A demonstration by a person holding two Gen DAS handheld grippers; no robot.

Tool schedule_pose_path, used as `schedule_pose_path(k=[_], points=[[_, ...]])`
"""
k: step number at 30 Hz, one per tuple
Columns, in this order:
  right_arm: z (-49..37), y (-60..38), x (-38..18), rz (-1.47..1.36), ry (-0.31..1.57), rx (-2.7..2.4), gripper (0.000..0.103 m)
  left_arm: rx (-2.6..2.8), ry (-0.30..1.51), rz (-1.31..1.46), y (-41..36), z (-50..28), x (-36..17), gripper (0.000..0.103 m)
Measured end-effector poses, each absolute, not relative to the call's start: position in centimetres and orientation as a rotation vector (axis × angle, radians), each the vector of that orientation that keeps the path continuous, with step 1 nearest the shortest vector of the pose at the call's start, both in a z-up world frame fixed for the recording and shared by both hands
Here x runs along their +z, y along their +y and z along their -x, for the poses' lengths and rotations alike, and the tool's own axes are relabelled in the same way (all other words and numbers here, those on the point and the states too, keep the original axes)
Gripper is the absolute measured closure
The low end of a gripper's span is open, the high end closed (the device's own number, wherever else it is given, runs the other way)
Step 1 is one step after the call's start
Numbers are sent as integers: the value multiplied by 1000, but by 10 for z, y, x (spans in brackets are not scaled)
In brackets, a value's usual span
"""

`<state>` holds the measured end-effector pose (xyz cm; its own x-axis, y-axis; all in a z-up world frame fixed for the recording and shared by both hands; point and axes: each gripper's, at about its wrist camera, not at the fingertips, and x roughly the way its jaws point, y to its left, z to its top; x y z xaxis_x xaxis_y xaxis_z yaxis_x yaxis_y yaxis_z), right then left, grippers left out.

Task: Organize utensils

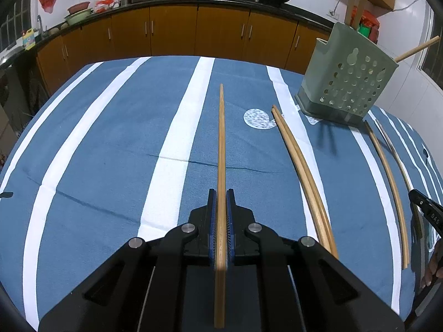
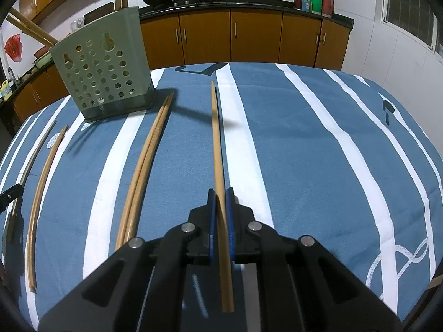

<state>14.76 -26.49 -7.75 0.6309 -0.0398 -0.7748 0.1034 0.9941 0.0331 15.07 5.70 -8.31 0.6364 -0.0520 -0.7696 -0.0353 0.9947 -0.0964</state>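
Note:
My left gripper (image 1: 221, 193) is shut on a long wooden chopstick (image 1: 221, 138) that points straight ahead over the striped cloth. My right gripper (image 2: 220, 193) is shut on another wooden chopstick (image 2: 216, 138), also pointing ahead. A green perforated utensil holder (image 1: 347, 83) stands at the far right in the left wrist view and at the far left in the right wrist view (image 2: 102, 74); several chopsticks stick out of its top. A pair of chopsticks (image 1: 301, 171) lies on the cloth between the grippers and also shows in the right wrist view (image 2: 144, 163).
More chopsticks (image 1: 387, 177) lie on the blue and white striped tablecloth (image 1: 110, 152) beyond the pair; they show in the right wrist view (image 2: 41, 193) too. Orange kitchen cabinets (image 1: 171, 30) and a counter with woks stand behind the table.

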Motion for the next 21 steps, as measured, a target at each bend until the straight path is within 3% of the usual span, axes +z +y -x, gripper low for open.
schedule_pose_path(k=[21], points=[[-148, -265, -79, -86, 885, -78, 93, -14, 881, 118, 59, -150, -83, 94]])
